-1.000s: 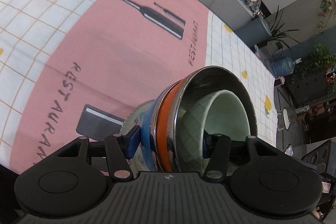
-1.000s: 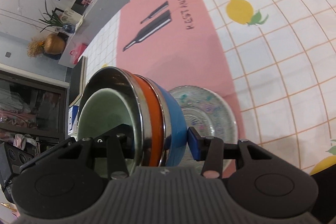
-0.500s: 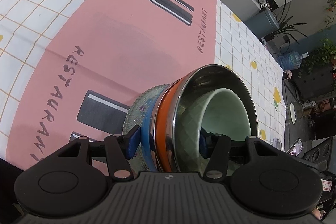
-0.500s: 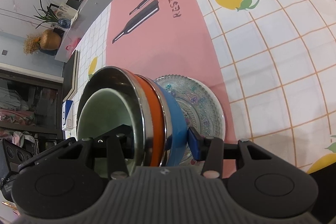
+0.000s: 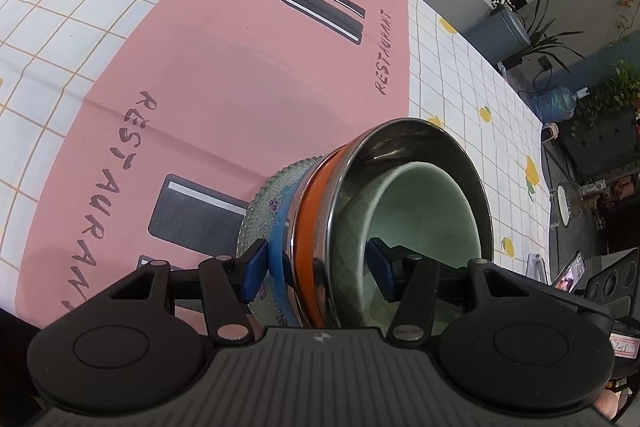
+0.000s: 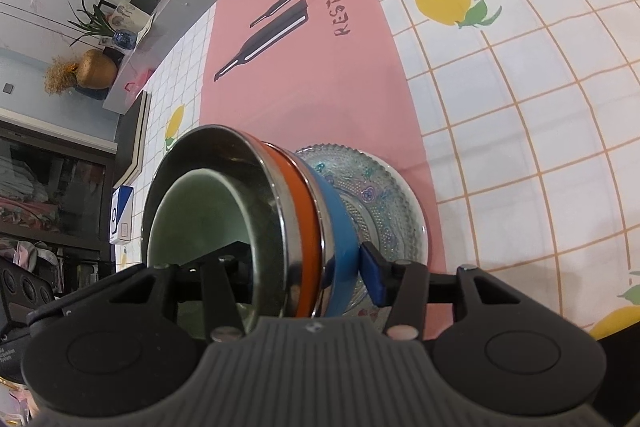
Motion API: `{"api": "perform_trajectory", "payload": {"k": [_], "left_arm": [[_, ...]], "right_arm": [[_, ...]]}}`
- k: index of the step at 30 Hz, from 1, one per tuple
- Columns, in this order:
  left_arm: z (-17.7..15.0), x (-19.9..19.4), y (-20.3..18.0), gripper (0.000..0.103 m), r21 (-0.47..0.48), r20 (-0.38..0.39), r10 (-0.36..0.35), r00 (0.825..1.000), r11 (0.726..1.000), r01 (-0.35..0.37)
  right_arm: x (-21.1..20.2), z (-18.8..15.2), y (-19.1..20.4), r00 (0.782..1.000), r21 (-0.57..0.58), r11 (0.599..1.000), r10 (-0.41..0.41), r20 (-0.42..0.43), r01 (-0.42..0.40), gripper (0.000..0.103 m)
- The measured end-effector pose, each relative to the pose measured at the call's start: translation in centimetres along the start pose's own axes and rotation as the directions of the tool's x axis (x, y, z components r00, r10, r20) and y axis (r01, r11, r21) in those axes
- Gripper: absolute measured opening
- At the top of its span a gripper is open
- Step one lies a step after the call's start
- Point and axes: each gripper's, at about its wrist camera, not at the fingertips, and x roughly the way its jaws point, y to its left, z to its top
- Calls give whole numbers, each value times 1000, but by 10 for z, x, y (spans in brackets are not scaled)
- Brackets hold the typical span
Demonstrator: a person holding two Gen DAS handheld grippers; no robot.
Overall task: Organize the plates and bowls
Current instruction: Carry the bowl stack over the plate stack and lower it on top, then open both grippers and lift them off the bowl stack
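Nested steel, orange, blue and green bowls [image 5: 404, 211] are clamped by the left gripper [image 5: 316, 269] and straddled by the right gripper [image 6: 304, 267], whose jaws are opening, for seating on the clear patterned glass plate [image 6: 384, 203] at 6 o'clock on the tabletop [image 6: 520, 87].

- The left wrist camera sits just behind the left gripper [image 5: 316, 267] and looks steeply down along its fingers onto the table [image 5: 80, 39], very near the stack of bowls [image 5: 384, 219], which fills the lower middle.
- It faces across the pink placemat [image 5: 224, 75] toward the table's far edge, with a counter and plants beyond at upper right.
- The right wrist camera sits just behind the right gripper [image 6: 304, 267], also tilted steeply down and equally near the stack of bowls [image 6: 280, 219].
- It sees the stack from the opposite side, with shelves at left.
- Both views share the stack, the glass plate [image 6: 380, 203] beneath it, and the placemat's bottle print.
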Motion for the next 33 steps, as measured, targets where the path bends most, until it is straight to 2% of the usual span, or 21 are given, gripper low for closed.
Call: {"api": "perform_trajectory", "payload": {"k": [12, 16, 20, 22, 25, 30, 33], "left_arm": [[-1, -12, -13, 63, 100, 63, 34, 997, 994, -40], [0, -28, -17, 63, 140, 106, 23, 994, 989, -38], [-1, -54, -27, 63, 217, 193, 24, 981, 974, -67], [-3, -68, -31, 63, 260, 245, 30, 969, 961, -95], [-9, -87, -38, 63, 318, 330, 48, 943, 935, -159], [-27, -114, -46, 64, 390, 469, 66, 881, 879, -274], [-39, -123, -48, 65, 416, 524, 63, 849, 851, -320]], "right_arm": [[-10, 2, 8, 998, -65, 998, -23, 57, 27, 64], [-23, 2, 18, 993, -109, 993, -32, 117, 45, 67], [-41, 0, 37, 977, -196, 975, -61, 203, 102, 69], [-50, -4, 48, 964, -248, 959, -69, 255, 134, 69], [-63, -13, 67, 942, -331, 926, -69, 328, 183, 71], [-78, -37, 92, 898, -452, 854, -40, 438, 258, 76], [-84, -52, 98, 876, -477, 833, -19, 482, 281, 78]]}}
